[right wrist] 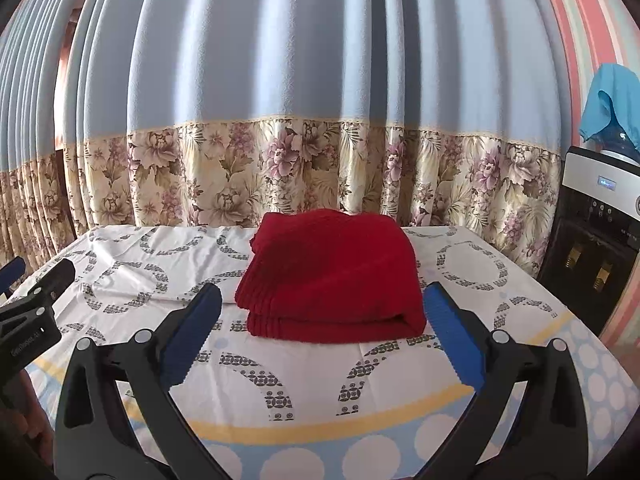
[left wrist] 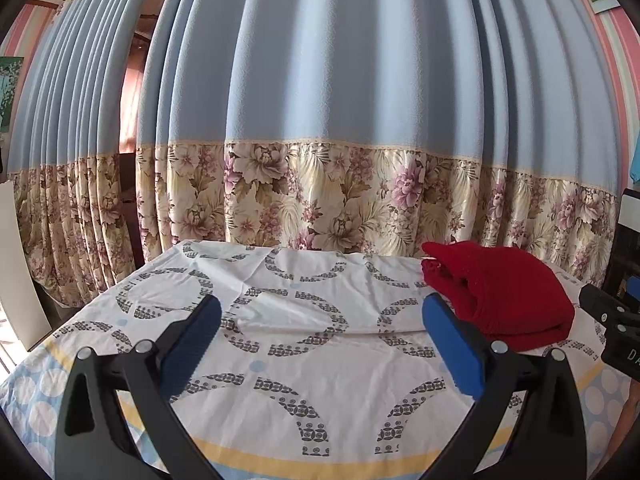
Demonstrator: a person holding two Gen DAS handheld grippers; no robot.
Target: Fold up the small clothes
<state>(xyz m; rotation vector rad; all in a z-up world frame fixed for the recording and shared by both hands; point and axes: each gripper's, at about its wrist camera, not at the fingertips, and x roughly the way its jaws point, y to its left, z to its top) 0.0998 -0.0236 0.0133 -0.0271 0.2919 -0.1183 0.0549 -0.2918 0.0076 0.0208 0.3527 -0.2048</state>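
Red garment point(right wrist: 332, 276) seems fully folded only from right tool point(right wrist: 322, 340).

We count one red knitted garment point(right wrist: 332, 276), folded into a thick bundle, on one table covered by a single patterned cloth point(right wrist: 472, 264). We see two grippers, the left gripper point(left wrist: 322, 340) and the right gripper point(right wrist: 324, 336), each with two blue-padded fingers spread apart, four pads in all. Behind hang two curtain panels point(left wrist: 340, 100), and at the right stands one water dispenser point(right wrist: 596, 236) with one blue cloth point(right wrist: 612, 100) on top.
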